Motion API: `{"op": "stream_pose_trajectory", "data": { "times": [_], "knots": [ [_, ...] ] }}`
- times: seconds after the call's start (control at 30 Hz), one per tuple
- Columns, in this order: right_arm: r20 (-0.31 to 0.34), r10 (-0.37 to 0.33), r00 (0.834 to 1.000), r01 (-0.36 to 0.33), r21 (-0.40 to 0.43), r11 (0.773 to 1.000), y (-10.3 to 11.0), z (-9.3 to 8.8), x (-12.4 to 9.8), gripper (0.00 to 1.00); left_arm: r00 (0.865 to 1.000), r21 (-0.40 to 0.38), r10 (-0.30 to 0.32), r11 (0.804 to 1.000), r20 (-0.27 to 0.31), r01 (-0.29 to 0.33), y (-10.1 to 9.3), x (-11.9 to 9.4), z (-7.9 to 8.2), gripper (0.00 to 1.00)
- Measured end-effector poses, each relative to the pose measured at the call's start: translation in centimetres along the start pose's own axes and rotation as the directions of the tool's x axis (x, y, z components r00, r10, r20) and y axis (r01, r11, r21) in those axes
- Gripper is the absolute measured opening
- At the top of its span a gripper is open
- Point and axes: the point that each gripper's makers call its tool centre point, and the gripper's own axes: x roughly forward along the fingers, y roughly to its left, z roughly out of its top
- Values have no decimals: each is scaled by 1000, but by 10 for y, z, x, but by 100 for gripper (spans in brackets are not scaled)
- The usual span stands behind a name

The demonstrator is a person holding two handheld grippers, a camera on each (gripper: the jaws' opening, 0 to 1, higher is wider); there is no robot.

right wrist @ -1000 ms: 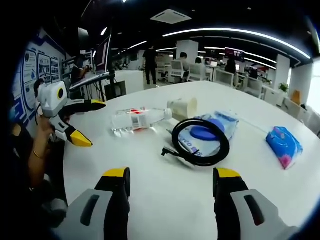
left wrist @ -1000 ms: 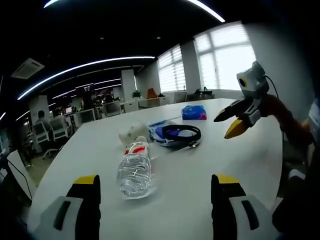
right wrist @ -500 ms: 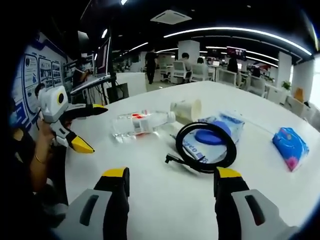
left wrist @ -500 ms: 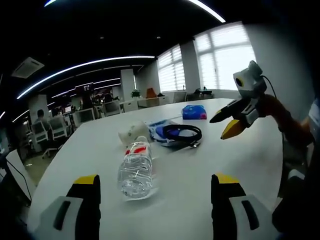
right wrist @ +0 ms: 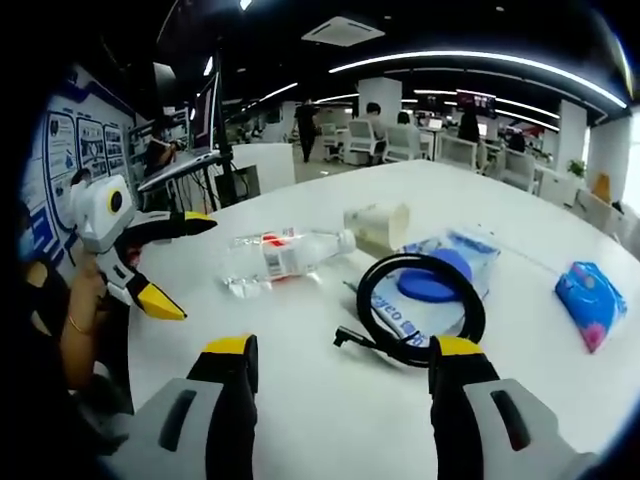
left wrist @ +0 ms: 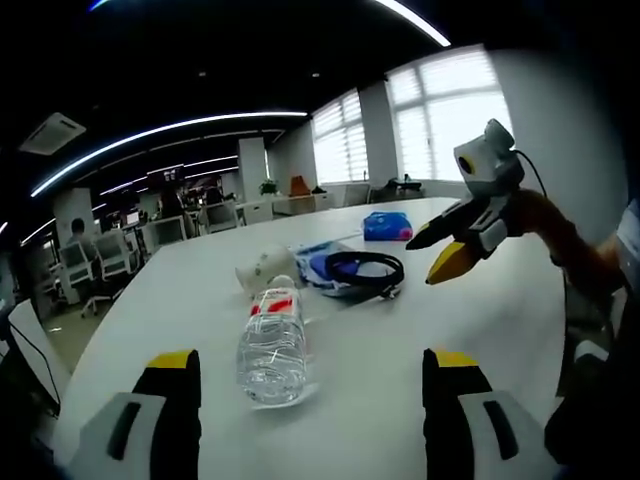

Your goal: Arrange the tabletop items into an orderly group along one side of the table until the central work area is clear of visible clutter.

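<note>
A: Where do the tools stand? The left hand-held gripper [left wrist: 310, 400] has its jaws wide and holds nothing; the right hand-held gripper [right wrist: 340, 385] is the same, jaws spread and empty; both hover above the counter [left wrist: 500, 320].

B: So no item is in hand; I judge this the approach, the sorting not yet begun. What lies nearest?

A: Ahead of the left one, slightly left of the gap between its jaws, the water bottle [left wrist: 272, 345] lies on its side; beyond that a tipped paper cup [left wrist: 258, 271]; then the black cable coil [left wrist: 362, 268] resting on a blue-and-white packet [right wrist: 445, 275]; the blue tissue pack [left wrist: 388, 225] sits farthest, apart from the rest.

B: And from the right?

A: The coil is just ahead between its jaws; the bottle lies further off to the left.

B: Then the next move probably calls for lowering one tool over its nearest item, closing, and carrying it to an edge.
</note>
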Motion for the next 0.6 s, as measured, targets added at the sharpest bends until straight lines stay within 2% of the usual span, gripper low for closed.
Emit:
{"op": "stream_pose_trajectory", "data": {
  "times": [0.27,0.6],
  "knots": [
    [-2,7,1000,-7,2,1000,2,5,5,66,1000,-9,6,1000,-1,-6,2,5,-1,91],
    [0,48,999,-48,-22,999,19,21,14,65,1000,-7,8,1000,-11,-8,5,11,-2,91]
  ]
}}
